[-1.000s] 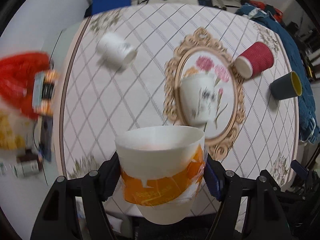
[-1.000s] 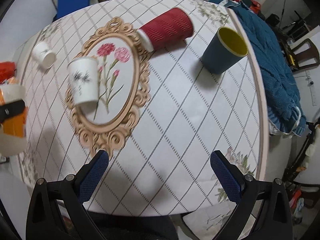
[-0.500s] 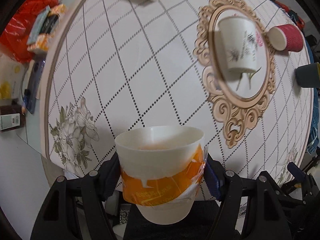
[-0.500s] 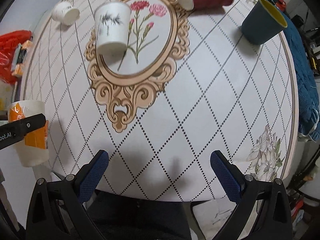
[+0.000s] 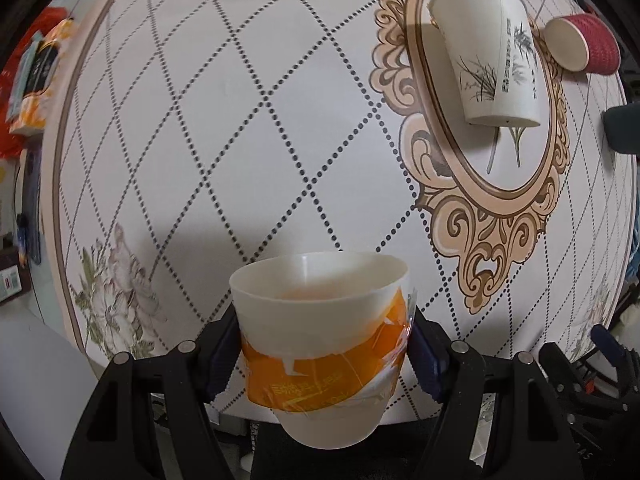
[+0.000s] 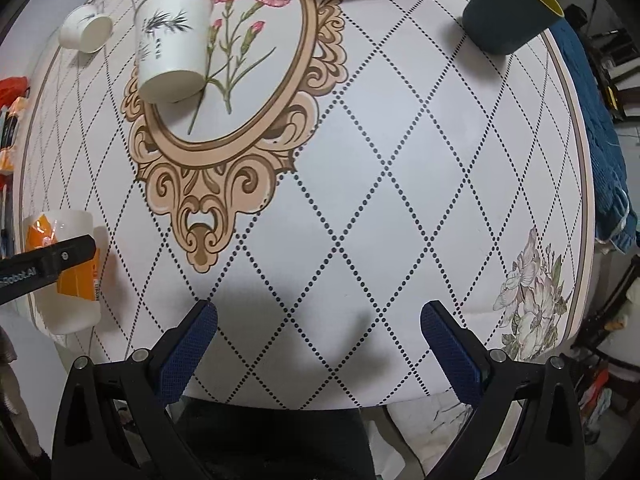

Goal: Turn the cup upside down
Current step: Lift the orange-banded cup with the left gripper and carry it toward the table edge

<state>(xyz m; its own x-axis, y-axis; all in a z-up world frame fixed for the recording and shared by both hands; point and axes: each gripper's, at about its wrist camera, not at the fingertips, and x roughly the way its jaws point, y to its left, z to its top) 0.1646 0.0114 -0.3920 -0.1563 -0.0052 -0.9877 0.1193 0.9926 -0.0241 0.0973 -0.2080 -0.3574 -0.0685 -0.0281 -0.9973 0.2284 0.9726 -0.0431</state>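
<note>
Left wrist view: your left gripper (image 5: 322, 356) clamps the white-and-orange cup (image 5: 320, 344) between its pads, rim away from the camera. Right wrist view: your right gripper (image 6: 318, 344) gapes empty; cup (image 6: 66, 268) far left.

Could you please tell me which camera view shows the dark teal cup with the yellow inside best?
The right wrist view: the teal cup shows nearly whole, yellow lining visible. The left wrist view catches only a dark sliver at its right edge.
</note>
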